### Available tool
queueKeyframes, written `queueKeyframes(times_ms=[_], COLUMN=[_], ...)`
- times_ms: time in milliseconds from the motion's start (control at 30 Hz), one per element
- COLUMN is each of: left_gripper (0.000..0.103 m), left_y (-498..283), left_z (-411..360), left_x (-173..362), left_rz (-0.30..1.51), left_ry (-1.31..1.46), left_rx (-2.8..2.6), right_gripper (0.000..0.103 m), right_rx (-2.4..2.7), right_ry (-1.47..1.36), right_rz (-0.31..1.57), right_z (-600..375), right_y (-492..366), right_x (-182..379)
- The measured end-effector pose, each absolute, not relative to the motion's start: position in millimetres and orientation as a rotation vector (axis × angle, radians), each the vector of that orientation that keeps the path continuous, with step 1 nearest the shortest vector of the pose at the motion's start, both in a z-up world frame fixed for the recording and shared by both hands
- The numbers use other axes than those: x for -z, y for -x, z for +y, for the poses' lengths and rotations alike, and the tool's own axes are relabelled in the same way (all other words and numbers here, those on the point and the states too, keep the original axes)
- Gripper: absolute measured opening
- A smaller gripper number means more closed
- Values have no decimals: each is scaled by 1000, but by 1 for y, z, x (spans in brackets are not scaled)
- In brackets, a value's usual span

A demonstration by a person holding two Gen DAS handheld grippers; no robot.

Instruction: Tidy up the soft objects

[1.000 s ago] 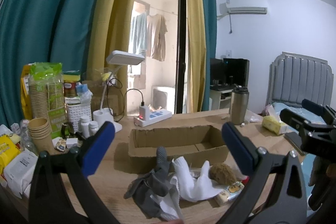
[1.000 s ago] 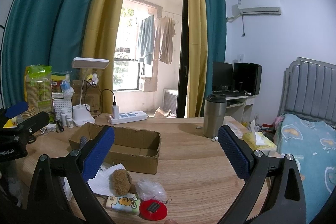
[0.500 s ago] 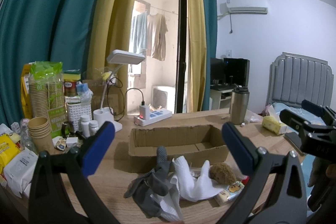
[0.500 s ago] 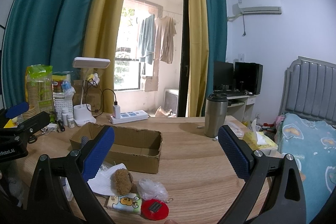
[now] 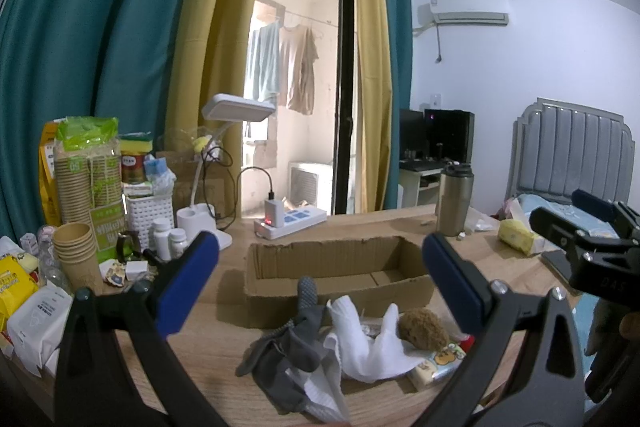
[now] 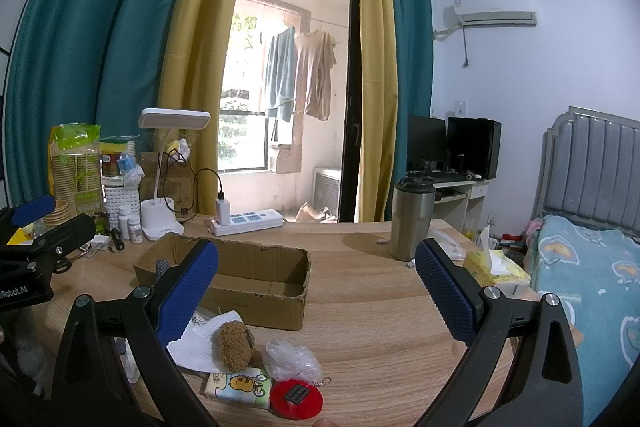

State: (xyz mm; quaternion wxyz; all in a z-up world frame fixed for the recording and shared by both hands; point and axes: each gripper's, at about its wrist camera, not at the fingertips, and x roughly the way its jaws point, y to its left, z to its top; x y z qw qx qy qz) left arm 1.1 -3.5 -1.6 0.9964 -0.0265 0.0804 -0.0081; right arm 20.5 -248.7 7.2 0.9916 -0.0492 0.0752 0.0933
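Soft pile: we see a heap of soft things on the near part of the wooden table (image 6: 372, 331), just in front of the cardboard box (image 5: 340, 269).
Grey glove: a dark grey knitted glove (image 5: 294, 341) lies crumpled at the left of the heap, one finger standing up against the box's near wall.
White cloth: a white ribbed cloth (image 5: 362, 339) is bunched in the middle, touching the glove, with two peaks sticking up.
Brown plush: a small fuzzy brown plush (image 6: 235, 345) rests on the white cloth, at the right of the heap.
Tissue pack: a small pack with a cartoon bear print (image 6: 238, 387) lies flat at the near edge, just in front of the plush.
Plastic wrap: a crumpled clear bag (image 6: 294, 361) sits just right of the plush.
Red disc: a round red item with a dark label (image 6: 296, 399) lies just beside the tissue pack, a small chain at its far edge.
Box contents: the box is open at the top with torn edges; we see only its bare floor inside.
White basket: at the far left a white slotted basket (image 5: 148, 213) holds small packets we cannot tell apart.
Paper cups: a stack of brown cups (image 5: 78, 255) stands at the left, near the basket.
Left gripper: the left gripper (image 5: 320, 281) hangs above the heap, blue pads spread wide, grasping nothing.
Right gripper: the right gripper (image 6: 316, 285) is likewise spread wide and empty, framing the box's right end.
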Motion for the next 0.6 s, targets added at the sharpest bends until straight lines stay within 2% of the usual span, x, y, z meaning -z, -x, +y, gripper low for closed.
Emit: queueKeyframes(times_ms=[600], left_gripper=[103], left_y=[-1], left_z=[-4], left_x=[2], left_rz=[162], left_ry=[54], left_rx=[16], right_gripper=[100], right_rx=[-189], right_ry=[98], right_rz=[156], right_z=[-248], right_y=[-21], right_x=[-6])
